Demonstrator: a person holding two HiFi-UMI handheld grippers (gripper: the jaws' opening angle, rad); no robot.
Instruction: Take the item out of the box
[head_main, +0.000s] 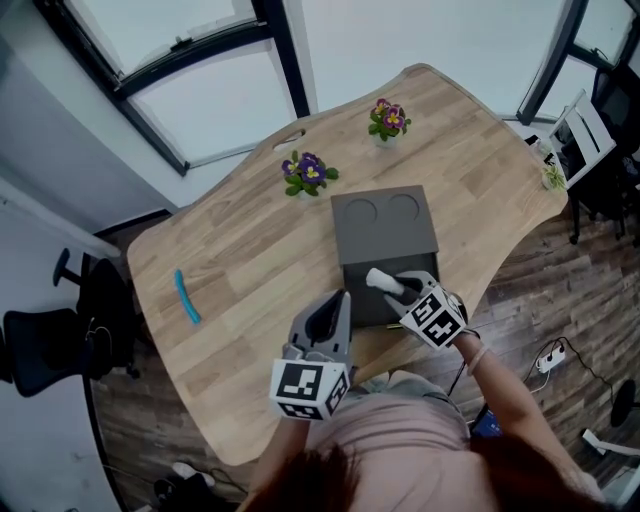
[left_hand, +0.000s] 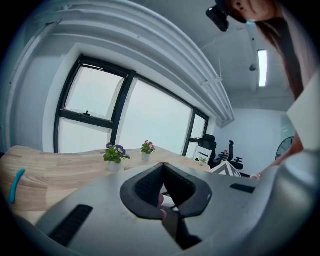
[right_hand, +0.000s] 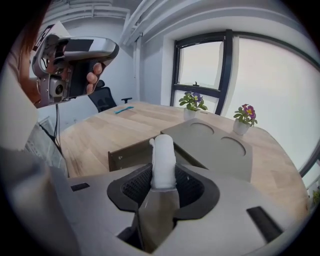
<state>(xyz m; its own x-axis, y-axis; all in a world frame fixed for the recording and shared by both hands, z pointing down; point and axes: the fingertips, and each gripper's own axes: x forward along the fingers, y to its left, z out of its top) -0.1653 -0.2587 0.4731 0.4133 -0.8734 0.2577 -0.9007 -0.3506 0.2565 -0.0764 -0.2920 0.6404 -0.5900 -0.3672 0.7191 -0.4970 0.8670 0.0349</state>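
A grey box (head_main: 385, 232) with two round dents in its lid lies on the wooden table (head_main: 230, 260); its near end stands open (right_hand: 131, 154). My right gripper (head_main: 392, 287) hovers over that open end, shut on a white, rounded, tube-like item (head_main: 383, 281). In the right gripper view the white item (right_hand: 163, 161) stands upright between the pads of this gripper (right_hand: 163, 175), above the box (right_hand: 215, 145). My left gripper (head_main: 334, 316) is held up just left of the box, its jaws (left_hand: 162, 169) together and empty, pointing towards the windows.
Two small pots of purple flowers (head_main: 308, 173) (head_main: 388, 119) stand behind the box. A teal stick (head_main: 187, 297) lies at the table's left. A black office chair (head_main: 55, 345) is at the far left, a desk with equipment (head_main: 575, 135) at the right.
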